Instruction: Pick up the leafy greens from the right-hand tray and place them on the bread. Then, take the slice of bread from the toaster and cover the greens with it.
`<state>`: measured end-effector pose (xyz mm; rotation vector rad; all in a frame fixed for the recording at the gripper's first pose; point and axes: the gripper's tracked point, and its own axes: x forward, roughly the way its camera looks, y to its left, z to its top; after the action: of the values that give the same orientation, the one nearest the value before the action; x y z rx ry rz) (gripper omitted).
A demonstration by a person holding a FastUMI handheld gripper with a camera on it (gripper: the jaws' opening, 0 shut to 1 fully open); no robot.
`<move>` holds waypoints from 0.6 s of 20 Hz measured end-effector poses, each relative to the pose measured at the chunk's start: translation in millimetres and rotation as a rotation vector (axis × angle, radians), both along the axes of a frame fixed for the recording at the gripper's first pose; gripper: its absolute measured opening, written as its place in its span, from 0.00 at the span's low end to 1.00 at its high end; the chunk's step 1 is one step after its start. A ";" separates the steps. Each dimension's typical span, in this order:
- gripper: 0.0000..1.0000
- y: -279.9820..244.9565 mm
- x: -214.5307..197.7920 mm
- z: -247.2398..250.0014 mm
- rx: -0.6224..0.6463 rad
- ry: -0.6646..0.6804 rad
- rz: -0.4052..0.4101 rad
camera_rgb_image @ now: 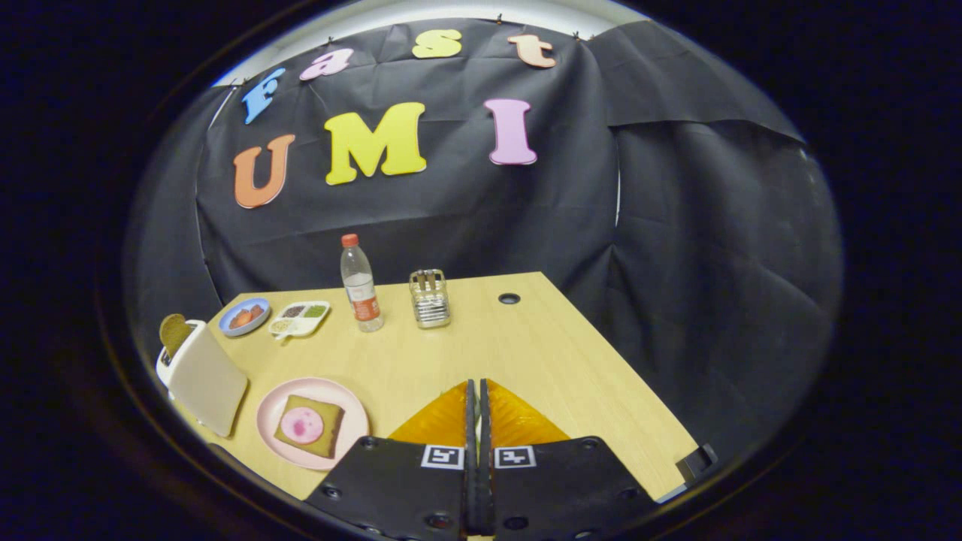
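My gripper (pixel 477 387) is shut, its two fingers pressed flat together with nothing visible between them. Right beneath and around the fingers lies an orange tray (pixel 520 422), mostly hidden by the gripper body; I see no greens on its visible part. To the left of the fingers a pink plate (pixel 269 406) holds a slice of bread (pixel 328 439) with a round pink slice of meat (pixel 302 425) on top. Further left stands a white toaster (pixel 204 379) with a brown slice of bread (pixel 174 332) sticking out of its slot.
On the wooden table (pixel 549 361), beyond the fingers, stand a water bottle (pixel 361 289) and a clear ribbed holder (pixel 429 299). A blue plate (pixel 244 315) and a white divided dish (pixel 301 317) sit behind the toaster. The table's right edge runs close by.
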<state>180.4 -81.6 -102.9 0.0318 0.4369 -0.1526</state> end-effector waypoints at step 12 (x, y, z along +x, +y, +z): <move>0.00 162.8 7.6 15.7 0.000 -0.030 0.209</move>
<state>188.0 81.2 -87.2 -0.0116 0.4078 0.0531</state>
